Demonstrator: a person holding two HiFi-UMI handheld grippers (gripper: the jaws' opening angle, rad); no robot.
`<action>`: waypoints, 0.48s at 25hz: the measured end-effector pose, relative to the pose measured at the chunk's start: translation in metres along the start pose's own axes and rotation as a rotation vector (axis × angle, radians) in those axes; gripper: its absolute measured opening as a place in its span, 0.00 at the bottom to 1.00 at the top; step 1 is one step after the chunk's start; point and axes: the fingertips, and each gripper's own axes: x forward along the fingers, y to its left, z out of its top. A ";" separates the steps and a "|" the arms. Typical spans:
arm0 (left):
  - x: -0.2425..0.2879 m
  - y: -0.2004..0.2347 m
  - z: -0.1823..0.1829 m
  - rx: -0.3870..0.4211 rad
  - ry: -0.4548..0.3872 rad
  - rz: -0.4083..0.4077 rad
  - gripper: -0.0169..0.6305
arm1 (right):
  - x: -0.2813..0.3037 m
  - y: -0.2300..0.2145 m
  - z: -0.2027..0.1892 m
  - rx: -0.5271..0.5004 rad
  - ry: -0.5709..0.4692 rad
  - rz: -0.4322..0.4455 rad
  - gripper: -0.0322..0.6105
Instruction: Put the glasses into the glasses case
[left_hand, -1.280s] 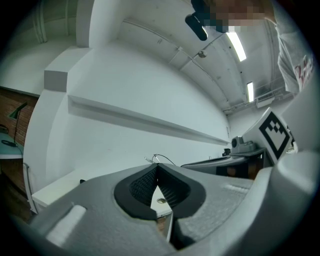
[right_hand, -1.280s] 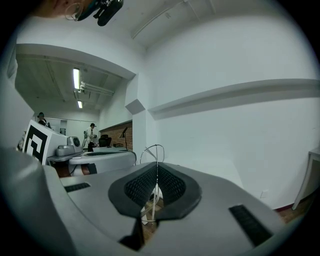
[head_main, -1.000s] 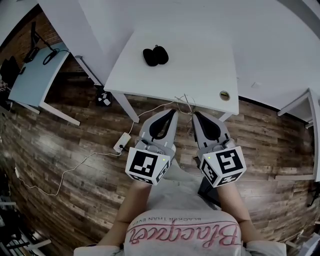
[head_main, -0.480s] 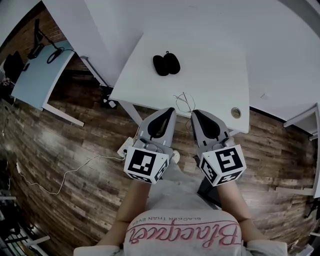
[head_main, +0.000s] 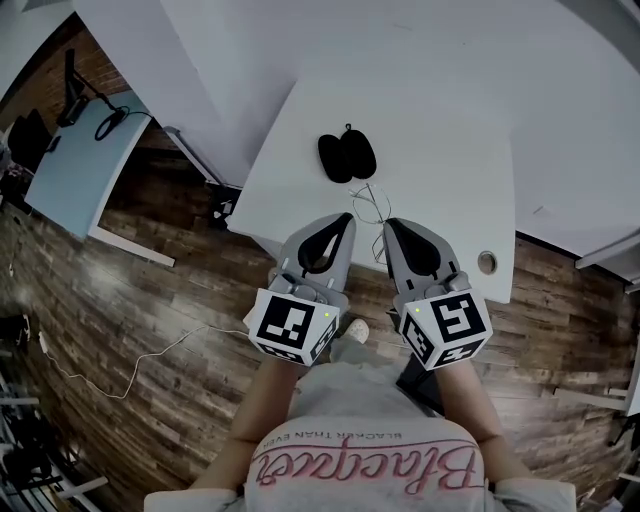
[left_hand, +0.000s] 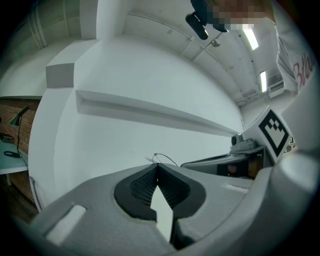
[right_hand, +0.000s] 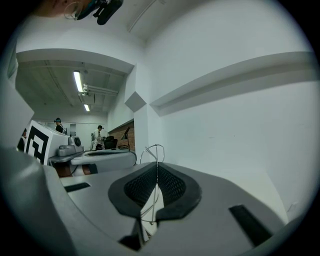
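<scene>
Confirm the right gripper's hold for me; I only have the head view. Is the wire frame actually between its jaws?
Observer: Yes. In the right gripper view, the right gripper has its jaws together on the glasses, and the wire runs down between them.
Operator: Left one holding too?
Observer: The left gripper has its jaws together. The wire shows just past their tip, but I cannot tell whether it is pinched.
Operator: Anyone nearby?
Observer: The right gripper view shows people standing far off, at the left of that picture.
</scene>
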 end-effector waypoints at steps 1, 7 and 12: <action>0.006 0.006 0.000 0.001 0.003 -0.003 0.03 | 0.008 -0.003 0.002 0.002 0.000 -0.001 0.07; 0.041 0.038 -0.006 -0.008 0.021 -0.013 0.03 | 0.051 -0.024 0.002 0.022 0.013 -0.006 0.07; 0.061 0.061 -0.015 -0.034 0.034 0.004 0.03 | 0.081 -0.037 -0.001 0.023 0.045 0.000 0.07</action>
